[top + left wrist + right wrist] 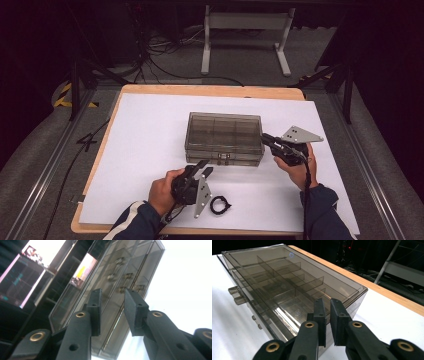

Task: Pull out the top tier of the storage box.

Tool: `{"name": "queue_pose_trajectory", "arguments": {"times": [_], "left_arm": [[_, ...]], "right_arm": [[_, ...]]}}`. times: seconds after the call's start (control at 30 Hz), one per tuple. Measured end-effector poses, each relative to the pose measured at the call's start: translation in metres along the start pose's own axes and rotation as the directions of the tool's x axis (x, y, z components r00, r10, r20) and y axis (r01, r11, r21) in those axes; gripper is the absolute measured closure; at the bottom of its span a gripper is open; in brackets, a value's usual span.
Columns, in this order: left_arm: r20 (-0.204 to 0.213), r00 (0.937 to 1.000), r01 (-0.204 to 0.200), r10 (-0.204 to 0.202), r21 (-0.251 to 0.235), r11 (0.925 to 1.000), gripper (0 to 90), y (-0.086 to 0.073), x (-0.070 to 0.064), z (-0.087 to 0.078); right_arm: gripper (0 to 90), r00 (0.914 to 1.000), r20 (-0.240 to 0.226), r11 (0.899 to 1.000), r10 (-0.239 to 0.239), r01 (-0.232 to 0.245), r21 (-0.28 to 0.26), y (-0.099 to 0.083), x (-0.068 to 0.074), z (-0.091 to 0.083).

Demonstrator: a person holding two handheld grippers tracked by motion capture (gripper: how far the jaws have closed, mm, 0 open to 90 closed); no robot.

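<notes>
A smoky clear compartment box point(224, 137) lies shut in the middle of the white sheet, its two latches point(223, 158) on the near side. My left gripper point(204, 168) hovers just in front of the box, open with nothing between its jaws. In the left gripper view the left gripper point(113, 293) points at the box's front wall point(117, 265) and the latches point(125, 276). My right gripper point(265, 138) sits at the box's right front corner. In the right gripper view its jaws point(327, 301) stand almost together, holding nothing, just over the lid's point(287, 282) near corner.
A small black ring-shaped clip point(220, 205) lies on the white sheet point(150, 130) near the front edge, right of my left hand. The wooden table edge point(210, 91) runs behind the sheet. Past it are cables and a white table frame point(245, 35) on the floor.
</notes>
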State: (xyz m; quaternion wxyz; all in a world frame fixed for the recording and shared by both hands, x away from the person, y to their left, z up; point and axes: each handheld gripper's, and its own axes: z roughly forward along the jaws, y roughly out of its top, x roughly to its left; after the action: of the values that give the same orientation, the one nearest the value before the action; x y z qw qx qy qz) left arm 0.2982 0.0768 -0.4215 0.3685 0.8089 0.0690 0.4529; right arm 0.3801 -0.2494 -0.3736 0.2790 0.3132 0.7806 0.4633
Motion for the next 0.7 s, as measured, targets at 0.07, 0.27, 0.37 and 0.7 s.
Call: {"name": "queue_pose_trajectory", "arguments": {"times": [0.07, 0.27, 0.37, 0.7], "left_arm": [[0.002, 0.9999, 0.010, -0.010, 0.004, 0.9999, 66.5, -0.002, 0.004, -0.003], [0.094, 0.9873, 0.126, -0.128, 0.027, 0.9917, 62.2, -0.019, 0.017, -0.013], [0.126, 0.9798, 0.150, -0.155, 0.047, 0.9875, 59.5, -0.026, 0.021, -0.015], [0.192, 0.9339, 0.294, -0.302, 0.067, 0.9534, 52.3, -0.043, 0.042, -0.014]], "right_arm": [[83.6, 1.0000, -0.007, 1.000, 0.000, 0.000, 0.004, 0.000, 0.001, -0.001], [83.5, 0.9997, -0.026, 1.000, -0.005, 0.005, -0.010, -0.003, -0.002, -0.010], [82.8, 0.9992, -0.040, 1.000, -0.008, 0.007, -0.023, -0.005, -0.002, -0.016], [79.9, 0.9933, -0.114, 0.998, -0.018, 0.011, -0.061, -0.013, -0.001, -0.029]]}}
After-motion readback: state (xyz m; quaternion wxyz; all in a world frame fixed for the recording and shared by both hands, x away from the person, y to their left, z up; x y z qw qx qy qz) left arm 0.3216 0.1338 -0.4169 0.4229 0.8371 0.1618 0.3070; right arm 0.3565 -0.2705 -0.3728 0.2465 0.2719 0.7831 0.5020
